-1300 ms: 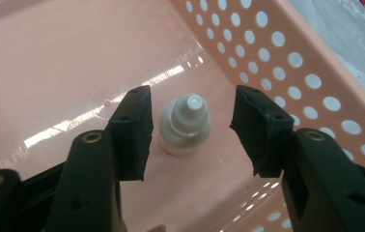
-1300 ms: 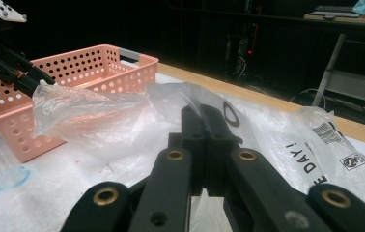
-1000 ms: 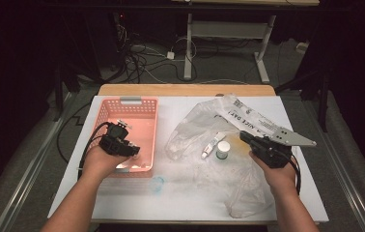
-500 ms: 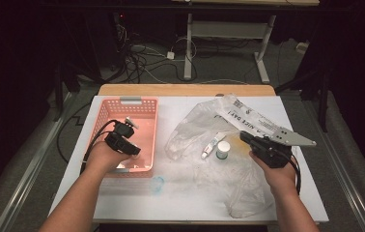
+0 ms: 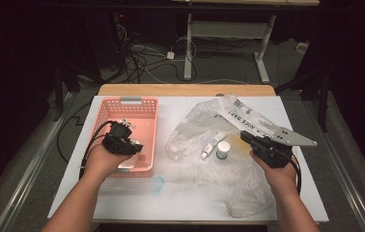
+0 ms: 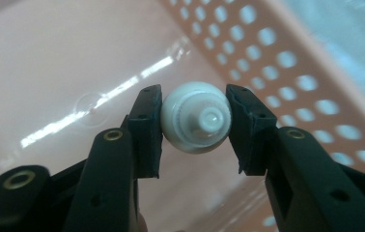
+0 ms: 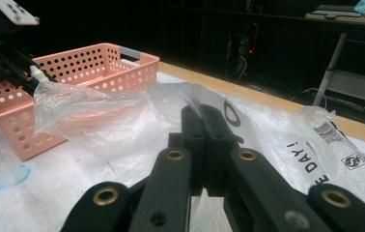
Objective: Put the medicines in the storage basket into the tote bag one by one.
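Observation:
My left gripper (image 6: pixel 194 126) is over the inside of the pink basket (image 5: pixel 127 104), and its jaws have just been closing. Both pads now press the sides of a small white round bottle (image 6: pixel 190 116), seen cap-end on. In the high view the left gripper (image 5: pixel 133 147) hangs above the basket's near right corner. My right gripper (image 5: pixel 244 136) is at the right of the table with its jaws together on a fold of the clear plastic bag (image 5: pixel 195 128). Film rises from the tips of the right gripper (image 7: pixel 203 113). A white tube (image 5: pixel 212 145) and a small white jar (image 5: pixel 223 150) lie in the bag.
The basket's floor (image 6: pixel 50 58) below the bottle is bare. A faint blue ring (image 5: pixel 158 183) marks the white table cover (image 5: pixel 122 203) in front of the basket. The bag's printed end (image 5: pixel 248 116) spreads toward the back right. The table's wooden edge (image 5: pixel 185 90) runs along the far side.
The left gripper has drawn in a little over the basket and shifted slightly. The right hand and the bag have stayed where they were.

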### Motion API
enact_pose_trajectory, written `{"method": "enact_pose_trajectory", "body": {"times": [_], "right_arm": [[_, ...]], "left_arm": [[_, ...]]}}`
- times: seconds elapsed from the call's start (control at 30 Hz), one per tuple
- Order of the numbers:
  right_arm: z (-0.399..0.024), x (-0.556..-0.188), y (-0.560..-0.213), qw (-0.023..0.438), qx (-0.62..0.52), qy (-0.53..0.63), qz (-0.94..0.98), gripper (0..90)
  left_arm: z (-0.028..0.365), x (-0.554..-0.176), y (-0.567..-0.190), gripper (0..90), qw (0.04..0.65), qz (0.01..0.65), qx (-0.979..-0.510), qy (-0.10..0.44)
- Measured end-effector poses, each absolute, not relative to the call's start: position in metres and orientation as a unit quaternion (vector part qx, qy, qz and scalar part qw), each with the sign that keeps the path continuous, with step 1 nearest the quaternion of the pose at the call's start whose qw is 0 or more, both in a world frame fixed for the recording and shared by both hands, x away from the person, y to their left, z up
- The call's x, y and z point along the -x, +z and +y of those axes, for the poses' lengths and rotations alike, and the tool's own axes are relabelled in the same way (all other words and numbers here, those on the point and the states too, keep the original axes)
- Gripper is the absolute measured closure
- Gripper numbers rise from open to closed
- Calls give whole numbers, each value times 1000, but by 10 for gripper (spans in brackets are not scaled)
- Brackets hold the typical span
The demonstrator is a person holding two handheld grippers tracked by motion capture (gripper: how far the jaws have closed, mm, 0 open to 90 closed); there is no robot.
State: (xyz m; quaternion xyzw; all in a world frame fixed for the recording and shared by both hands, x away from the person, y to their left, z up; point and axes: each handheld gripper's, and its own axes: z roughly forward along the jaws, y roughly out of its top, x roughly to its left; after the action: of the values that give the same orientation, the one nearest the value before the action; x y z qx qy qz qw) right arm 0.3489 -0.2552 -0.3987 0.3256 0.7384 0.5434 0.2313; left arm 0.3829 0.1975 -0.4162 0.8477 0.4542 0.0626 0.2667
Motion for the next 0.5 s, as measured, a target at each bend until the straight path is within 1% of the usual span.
{"method": "enact_pose_trajectory", "body": {"times": [0.2,0.27,0.37,0.5], "right_arm": [[-254,-349,-399,232,-325,542,739,900],[-254,-348,-399,232,-325,542,739,900],[-254,-348,-399,232,-326,542,739,900],[-254,-349,-399,233,-324,542,740,900]], "left_arm": [[197,-363,-414,579,315,447,-833,87],[199,-359,-416,579,337,446,-825,87],[200,-352,-419,579,358,451,-812,96],[200,-343,-423,578,376,443,-807,108]]}}
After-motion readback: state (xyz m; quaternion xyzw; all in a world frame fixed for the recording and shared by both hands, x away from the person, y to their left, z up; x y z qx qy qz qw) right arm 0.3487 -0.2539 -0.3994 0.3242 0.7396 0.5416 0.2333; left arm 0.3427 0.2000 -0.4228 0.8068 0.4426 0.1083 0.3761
